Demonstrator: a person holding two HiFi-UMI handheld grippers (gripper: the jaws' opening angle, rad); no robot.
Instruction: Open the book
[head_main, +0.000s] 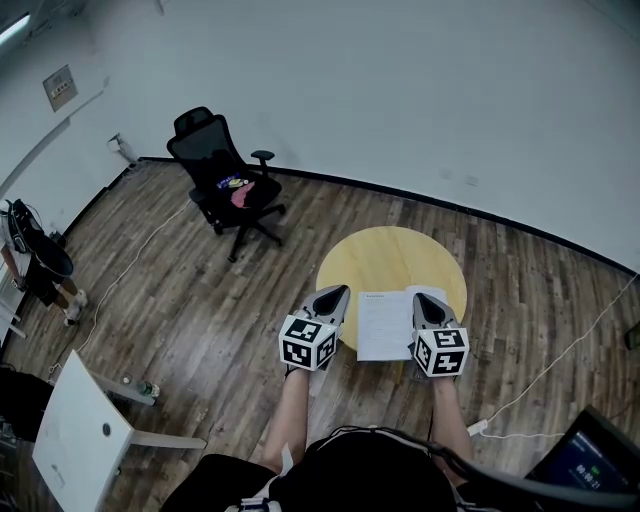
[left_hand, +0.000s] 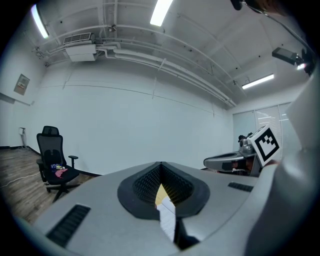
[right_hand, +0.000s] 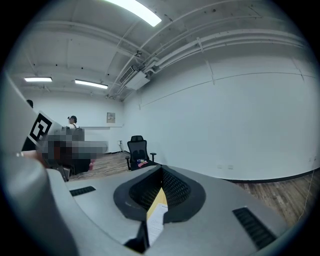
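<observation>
An open book (head_main: 384, 325) with white pages lies on the round yellow table (head_main: 390, 260), near its front edge. In the head view my left gripper (head_main: 338, 292) hovers at the table's left edge, just left of the book, jaws together. My right gripper (head_main: 425, 298) hangs over the book's right page and hides most of it, jaws together too. Neither holds anything. In the left gripper view the gripper (left_hand: 161, 172) shows only a thin slit, through which a white page (left_hand: 167, 217) and yellow tabletop appear. The right gripper (right_hand: 161, 175) shows the same over its page (right_hand: 156, 220).
A black office chair (head_main: 225, 180) with small items on its seat stands on the wooden floor at the back left. A white board (head_main: 80, 430) sits at the lower left, a laptop (head_main: 590, 465) at the lower right. A white cable (head_main: 560, 360) runs across the floor at the right.
</observation>
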